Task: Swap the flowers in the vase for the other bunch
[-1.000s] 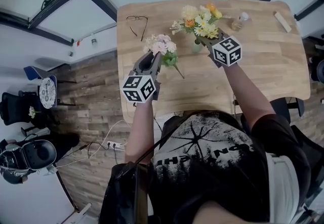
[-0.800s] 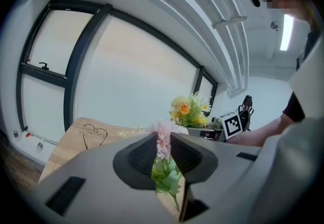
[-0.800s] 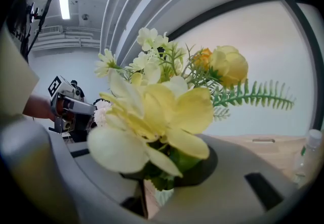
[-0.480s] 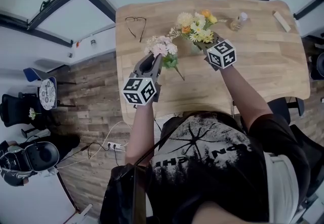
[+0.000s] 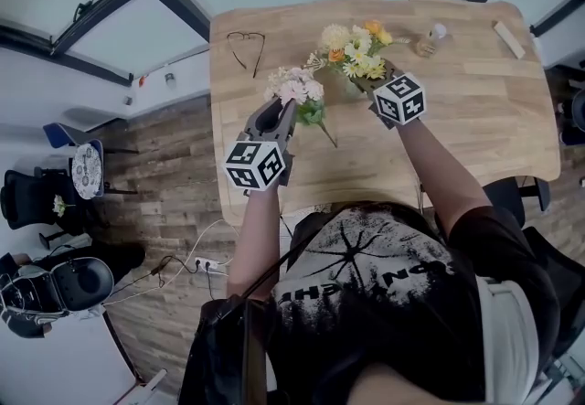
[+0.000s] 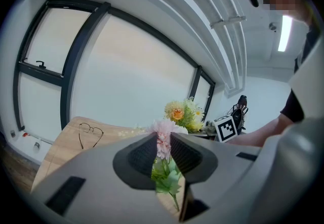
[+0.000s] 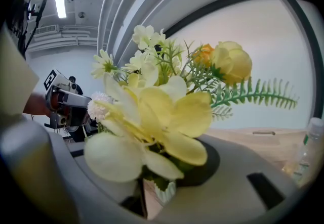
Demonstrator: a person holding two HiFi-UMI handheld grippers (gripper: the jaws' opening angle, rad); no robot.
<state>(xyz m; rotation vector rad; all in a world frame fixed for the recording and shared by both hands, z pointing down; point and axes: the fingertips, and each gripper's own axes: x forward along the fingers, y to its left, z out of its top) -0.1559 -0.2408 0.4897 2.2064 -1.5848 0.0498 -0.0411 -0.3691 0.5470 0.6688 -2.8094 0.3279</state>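
My left gripper (image 5: 285, 104) is shut on the stems of a pink flower bunch (image 5: 295, 86) and holds it over the table's left part. In the left gripper view the pink blooms (image 6: 163, 134) and green leaves stand between the jaws. My right gripper (image 5: 370, 74) is shut on a yellow and white bunch (image 5: 356, 45). In the right gripper view big yellow petals (image 7: 162, 127) fill the jaws, and the ribbed rim of a pale vase (image 7: 165, 190) shows just below them. The blooms hide whether the stems reach into the vase.
On the wooden table (image 5: 475, 120) lie a pair of glasses (image 5: 247, 39) at the far left, a small clear bottle (image 5: 434, 36) behind the right gripper and a wooden block (image 5: 510, 39) at the far right. Chairs and cables stand on the floor at the left.
The right gripper has come down a little with the yellow bunch, toward the vase. The left gripper and the pink bunch have stayed where they were.
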